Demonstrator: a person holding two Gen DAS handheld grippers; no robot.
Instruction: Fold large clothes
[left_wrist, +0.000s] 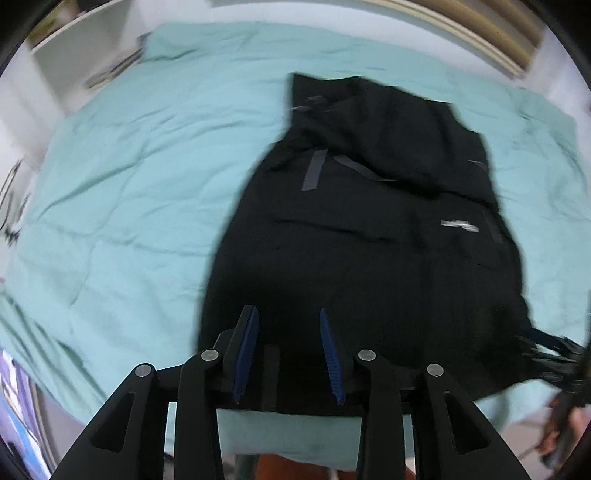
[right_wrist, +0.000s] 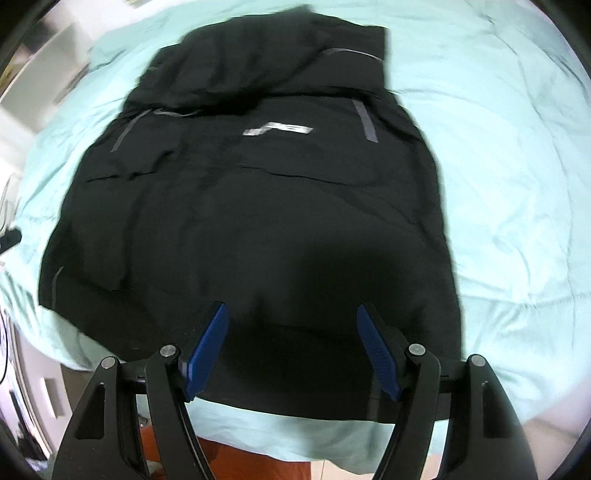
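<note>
A large black jacket (left_wrist: 369, 229) with grey strips and a silver logo lies flat on a mint-green bed cover (left_wrist: 129, 184). It also shows in the right wrist view (right_wrist: 240, 206), its sleeves folded over its upper part. My left gripper (left_wrist: 288, 312) is open and empty, hovering over the jacket's near hem. My right gripper (right_wrist: 291, 308) is open wider and empty, also above the near hem. The other gripper's dark shape (left_wrist: 565, 369) shows at the right edge of the left wrist view, by the hem.
The bed cover (right_wrist: 498, 166) spreads wide to both sides of the jacket. White furniture (left_wrist: 74, 48) stands behind the bed at the left. An orange-brown floor (right_wrist: 251, 458) shows below the bed's near edge.
</note>
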